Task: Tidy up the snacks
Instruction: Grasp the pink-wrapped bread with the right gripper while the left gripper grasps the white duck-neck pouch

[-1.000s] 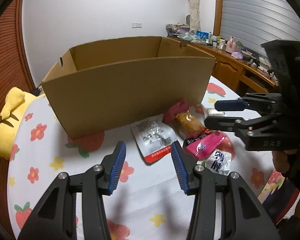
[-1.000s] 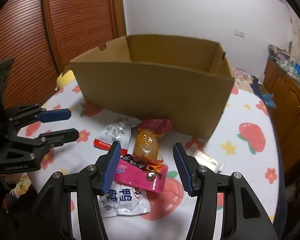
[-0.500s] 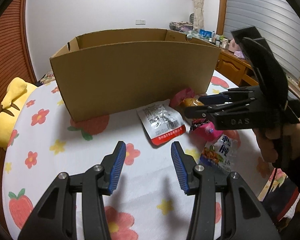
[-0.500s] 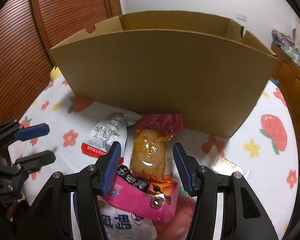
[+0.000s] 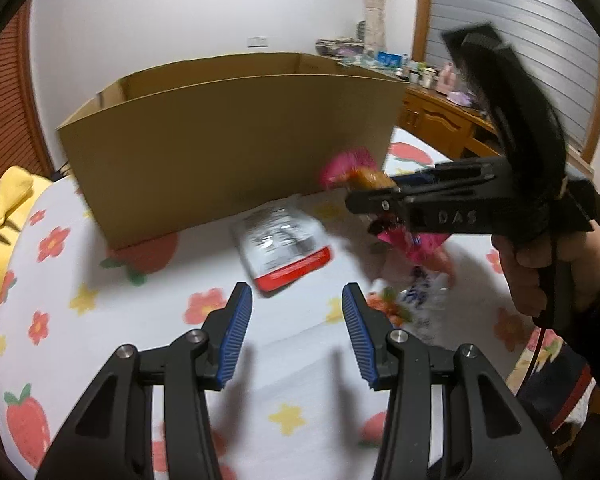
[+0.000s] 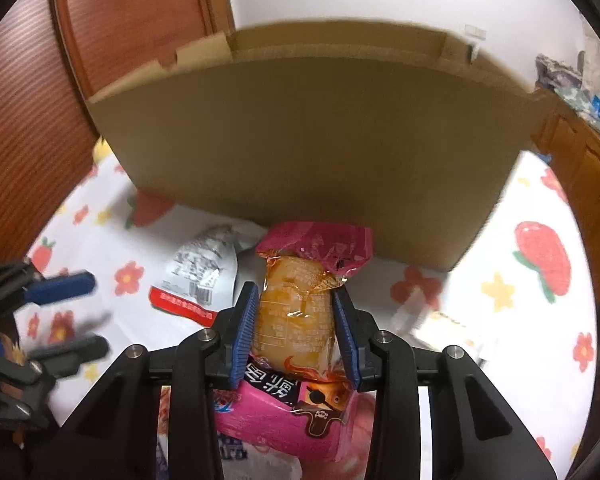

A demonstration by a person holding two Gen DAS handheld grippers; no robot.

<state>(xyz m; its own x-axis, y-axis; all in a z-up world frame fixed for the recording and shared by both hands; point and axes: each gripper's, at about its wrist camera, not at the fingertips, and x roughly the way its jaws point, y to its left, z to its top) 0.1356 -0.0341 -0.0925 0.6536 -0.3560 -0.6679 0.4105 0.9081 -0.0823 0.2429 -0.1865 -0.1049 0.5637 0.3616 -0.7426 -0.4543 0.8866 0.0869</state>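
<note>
A large open cardboard box (image 5: pixel 228 144) (image 6: pixel 312 160) stands on a flower-print tablecloth. My right gripper (image 6: pixel 295 334) is shut on an orange snack pack with a pink end (image 6: pixel 300 300), in front of the box; it also shows in the left wrist view (image 5: pixel 356 174), held in the right gripper (image 5: pixel 364 200). A pink snack pack (image 6: pixel 284 408) (image 5: pixel 416 246) lies beneath it. A white and red packet (image 5: pixel 284 248) (image 6: pixel 204 272) lies ahead of my left gripper (image 5: pixel 296 336), which is open and empty above the cloth.
A white and blue packet (image 5: pixel 420 300) lies at the right under the pink one. A yellow plush toy (image 5: pixel 4 232) sits at the left table edge. A wooden cabinet (image 5: pixel 440 120) with clutter stands at the back right. A small clear wrapper (image 6: pixel 440 320) lies right of my right gripper.
My right gripper moved forward and closed on the orange snack pack. My left gripper stayed open; the view shifted slightly toward the white and red packet.
</note>
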